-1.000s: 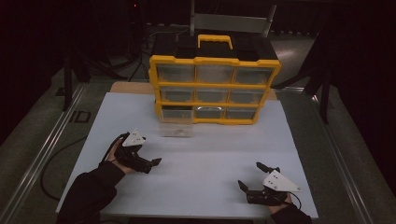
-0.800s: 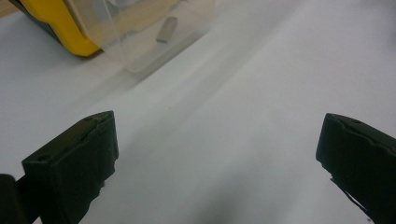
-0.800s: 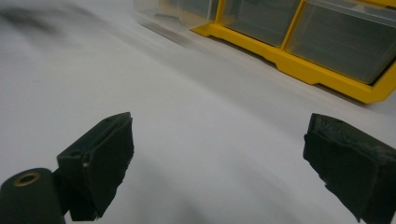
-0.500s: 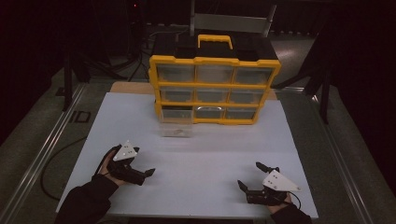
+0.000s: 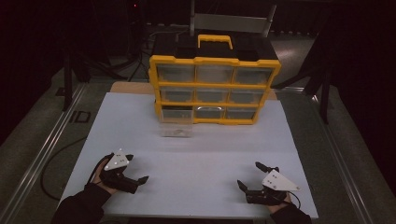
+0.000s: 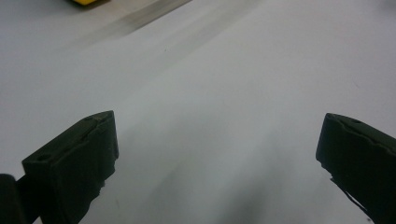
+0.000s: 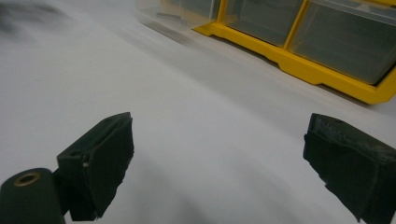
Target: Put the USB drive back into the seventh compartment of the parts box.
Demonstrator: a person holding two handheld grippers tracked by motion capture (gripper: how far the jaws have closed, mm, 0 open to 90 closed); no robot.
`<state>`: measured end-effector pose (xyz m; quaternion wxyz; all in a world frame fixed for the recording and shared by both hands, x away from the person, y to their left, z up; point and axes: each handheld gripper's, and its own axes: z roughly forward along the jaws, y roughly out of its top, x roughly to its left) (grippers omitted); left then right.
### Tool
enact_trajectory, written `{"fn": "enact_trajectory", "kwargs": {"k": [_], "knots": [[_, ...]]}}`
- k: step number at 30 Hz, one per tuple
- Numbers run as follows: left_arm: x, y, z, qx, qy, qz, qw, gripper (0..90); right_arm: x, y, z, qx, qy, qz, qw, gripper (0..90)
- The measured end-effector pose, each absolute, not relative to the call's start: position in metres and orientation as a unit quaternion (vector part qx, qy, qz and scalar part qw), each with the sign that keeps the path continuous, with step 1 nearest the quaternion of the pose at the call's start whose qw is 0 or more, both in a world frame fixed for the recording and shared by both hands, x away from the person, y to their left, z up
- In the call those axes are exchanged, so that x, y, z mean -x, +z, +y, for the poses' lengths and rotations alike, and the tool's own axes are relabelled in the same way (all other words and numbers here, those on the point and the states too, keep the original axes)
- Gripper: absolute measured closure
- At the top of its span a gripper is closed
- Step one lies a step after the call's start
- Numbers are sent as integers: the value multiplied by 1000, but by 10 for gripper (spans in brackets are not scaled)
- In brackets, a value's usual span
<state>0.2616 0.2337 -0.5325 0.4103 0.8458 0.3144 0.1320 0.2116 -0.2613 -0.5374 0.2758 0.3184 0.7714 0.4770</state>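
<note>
1. A clear drawer [image 5: 176,130] was set on the table [image 5: 140,112] just before the yellow cabinet [image 5: 215,88]; its contents could not be told.
2. Left gripper [image 5: 136,169] and right gripper [image 5: 251,176], well before the cabinet, were held wide and empty.

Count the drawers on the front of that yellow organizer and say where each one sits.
9 drawers in the yellow organizer: three across the top row, three in the middle, three along the bottom. The bottom-left drawer is pulled out over the table.
</note>
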Motion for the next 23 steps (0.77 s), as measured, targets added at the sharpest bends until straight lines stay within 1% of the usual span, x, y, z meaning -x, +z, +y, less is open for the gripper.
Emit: {"fn": "enact_trajectory", "kwargs": {"k": [10, 23], "knots": [[-255, -540, 242, -844, 134, 317, 412, 0, -212, -538, -261, -318, 475, 772, 277, 89], [-252, -535, 241, -841, 135, 312, 421, 0, -213, -539, -261, -316, 474, 774, 277, 89]]}}
